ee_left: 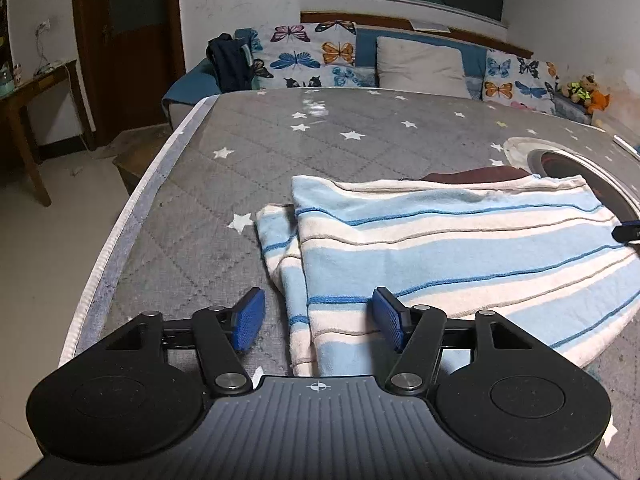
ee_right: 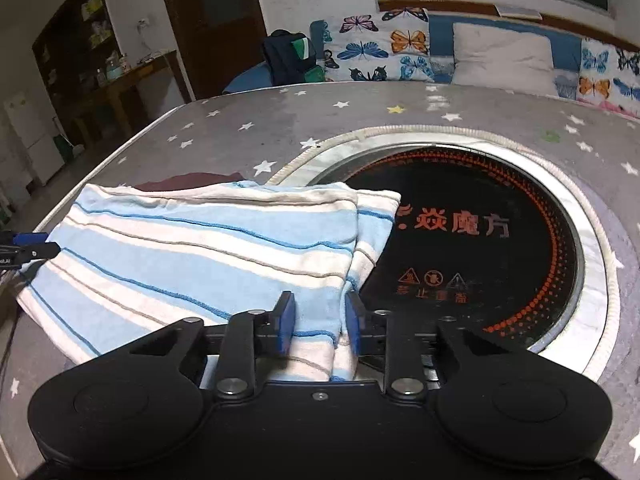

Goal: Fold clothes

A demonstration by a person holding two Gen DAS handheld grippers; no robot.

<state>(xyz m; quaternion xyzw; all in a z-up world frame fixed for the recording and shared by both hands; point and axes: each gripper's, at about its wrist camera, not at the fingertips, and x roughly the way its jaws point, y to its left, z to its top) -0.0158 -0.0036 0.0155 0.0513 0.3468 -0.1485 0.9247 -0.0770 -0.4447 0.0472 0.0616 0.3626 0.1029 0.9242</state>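
both grippers sit low at the near edge of a folded striped cloth [ee_left: 460, 240] on the starred table cover [ee_left: 224, 184]. left gripper [ee_left: 318, 320] has its jaws wide apart around the cloth's left corner, not gripping. right gripper [ee_right: 320, 328] has its jaws part open astride the cloth's right fold, beside the round cooktop [ee_right: 480, 248]. a dark red garment [ee_right: 188, 181] peeks out behind the cloth.

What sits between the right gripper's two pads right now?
The near corner of the striped garment lies between the open right gripper pads, clear in the right wrist view. Whether either pad touches it is unclear.
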